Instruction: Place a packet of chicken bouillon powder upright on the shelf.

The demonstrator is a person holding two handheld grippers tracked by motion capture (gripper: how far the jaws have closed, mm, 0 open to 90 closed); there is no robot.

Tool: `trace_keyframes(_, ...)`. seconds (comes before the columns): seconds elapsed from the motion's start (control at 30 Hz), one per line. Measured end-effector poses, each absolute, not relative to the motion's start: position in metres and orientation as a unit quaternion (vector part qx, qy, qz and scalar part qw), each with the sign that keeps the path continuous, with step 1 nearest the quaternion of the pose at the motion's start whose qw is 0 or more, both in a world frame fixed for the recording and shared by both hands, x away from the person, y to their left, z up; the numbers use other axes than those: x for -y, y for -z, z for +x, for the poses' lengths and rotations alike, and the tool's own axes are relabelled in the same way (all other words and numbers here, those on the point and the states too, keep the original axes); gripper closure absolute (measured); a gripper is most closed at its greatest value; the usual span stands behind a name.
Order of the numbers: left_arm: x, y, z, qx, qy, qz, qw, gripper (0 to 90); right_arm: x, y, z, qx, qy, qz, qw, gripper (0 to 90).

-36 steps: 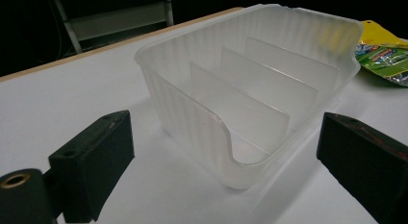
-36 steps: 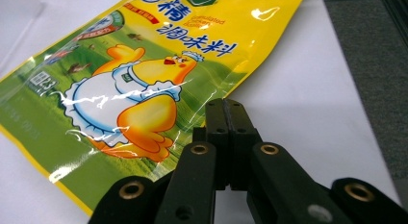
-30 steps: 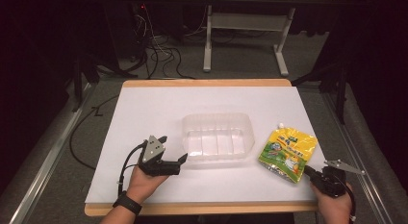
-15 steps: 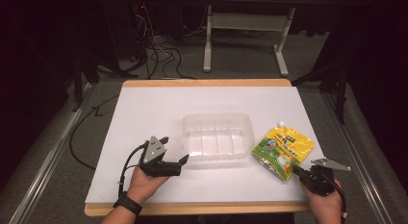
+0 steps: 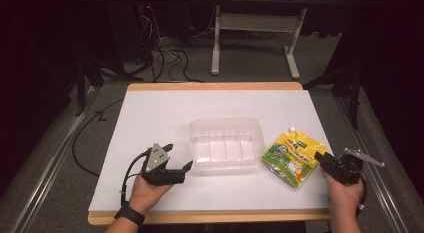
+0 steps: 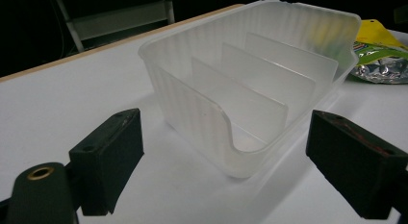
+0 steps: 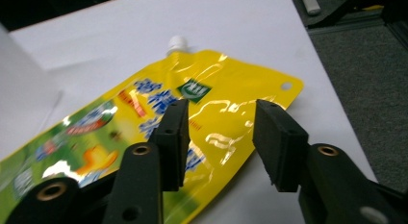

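A clear plastic container (image 5: 225, 122) with inner dividers stands mid-table. My left gripper (image 5: 178, 156) rests at its near left corner, open. In the left gripper view the jaws (image 6: 226, 132) stand either side of the container's corner wall (image 6: 192, 104) without touching it; they have just been closing a little. A yellow spouted pouch (image 5: 292, 155) lies flat to the right of the container. My right gripper (image 5: 320, 160) points at its right edge. Its jaws (image 7: 222, 113) have just been opening and hover over the pouch (image 7: 96, 137) with nothing gripped.
A white sheet (image 5: 175, 108) covers the wooden table. Cables and a desk frame (image 5: 255, 23) lie on the floor beyond the far edge. Grey carpet runs along both sides.
The right gripper's jaws have opened, and that hand has drawn back to the right from the pouch. The pouch lies slightly farther left than a second ago. The left hand has stayed put.
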State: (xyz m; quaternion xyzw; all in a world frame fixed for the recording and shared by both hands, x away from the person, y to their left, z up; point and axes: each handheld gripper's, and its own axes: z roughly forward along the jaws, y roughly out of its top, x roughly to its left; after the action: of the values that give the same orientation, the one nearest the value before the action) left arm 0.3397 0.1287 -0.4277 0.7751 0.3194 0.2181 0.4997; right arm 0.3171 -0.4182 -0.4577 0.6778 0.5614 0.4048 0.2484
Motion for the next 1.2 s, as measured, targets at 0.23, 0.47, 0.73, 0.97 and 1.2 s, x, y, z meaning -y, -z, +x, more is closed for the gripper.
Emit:
trace_keyframes(0.23, -0.135, 0.428, 0.338, -0.328, -0.221, 0.771, 0.499, 13.8, 0.441, 0.464, 0.339, -0.525, -0.415, 0.703, 0.243, 45.4)
trace_keyframes(0.47, -0.137, 0.429, 0.339, -0.333, -0.221, 0.769, 0.499, 13.8, 0.453, 0.471, 0.354, -0.507, -0.434, 0.715, 0.210, 43.1)
trace_keyframes(0.73, -0.133, 0.430, 0.337, -0.325, -0.220, 0.774, 0.496, 13.8, 0.459, 0.478, 0.357, -0.490, -0.452, 0.725, 0.172, 46.0)
trace_keyframes(0.97, -0.133, 0.429, 0.337, -0.323, -0.222, 0.774, 0.498, 14.0, 0.460, 0.482, 0.355, -0.483, -0.471, 0.723, 0.146, 53.8)
trace_keyframes(1.2, -0.132, 0.431, 0.337, -0.323, -0.223, 0.774, 0.497, 14.0, 0.456, 0.473, 0.343, -0.494, -0.516, 0.685, 0.141, 60.7)
